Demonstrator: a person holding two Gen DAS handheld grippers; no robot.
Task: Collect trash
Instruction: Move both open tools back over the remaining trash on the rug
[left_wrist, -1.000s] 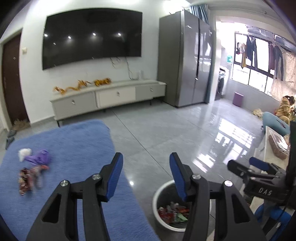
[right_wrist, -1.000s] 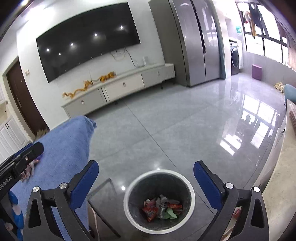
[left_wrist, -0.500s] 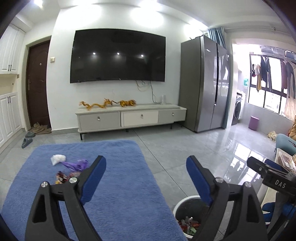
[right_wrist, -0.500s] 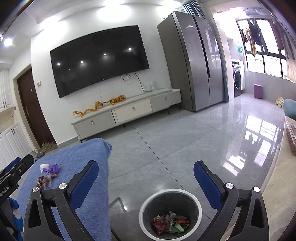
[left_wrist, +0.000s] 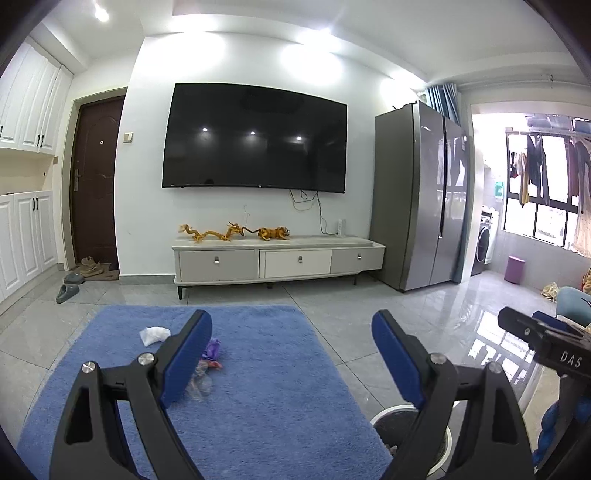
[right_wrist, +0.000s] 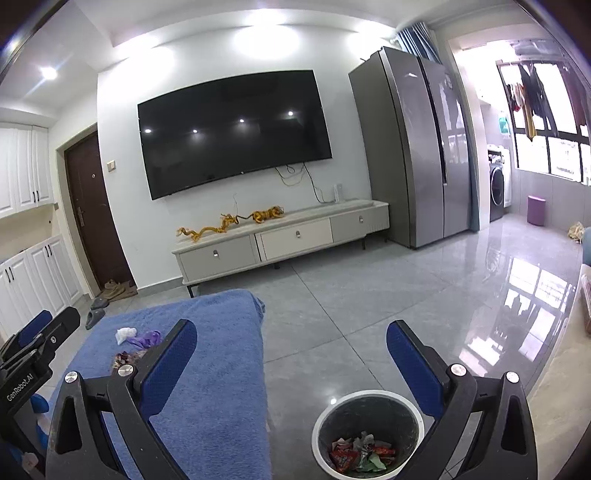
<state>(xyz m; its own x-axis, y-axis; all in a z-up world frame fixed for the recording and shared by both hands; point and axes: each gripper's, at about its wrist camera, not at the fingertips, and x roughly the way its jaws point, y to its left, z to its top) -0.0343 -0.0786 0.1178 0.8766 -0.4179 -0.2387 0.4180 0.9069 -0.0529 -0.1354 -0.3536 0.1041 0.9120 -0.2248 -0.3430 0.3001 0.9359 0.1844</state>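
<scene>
We note left gripper wide, empty, jaws just opened | right gripper wide, empty | trash on rug near far-left corner, beyond left tongs | bin under right tongs.

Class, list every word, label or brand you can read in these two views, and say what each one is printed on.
"DAS": on the right tongs, seen from the left camera.
"GenRobot.AI": on the left tongs, seen from the right camera.
Wrappers in the bin: print too small to read.

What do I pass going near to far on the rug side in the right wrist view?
Snack wrappers → purple wrapper → white tissue → grey slippers → brown door.
</scene>
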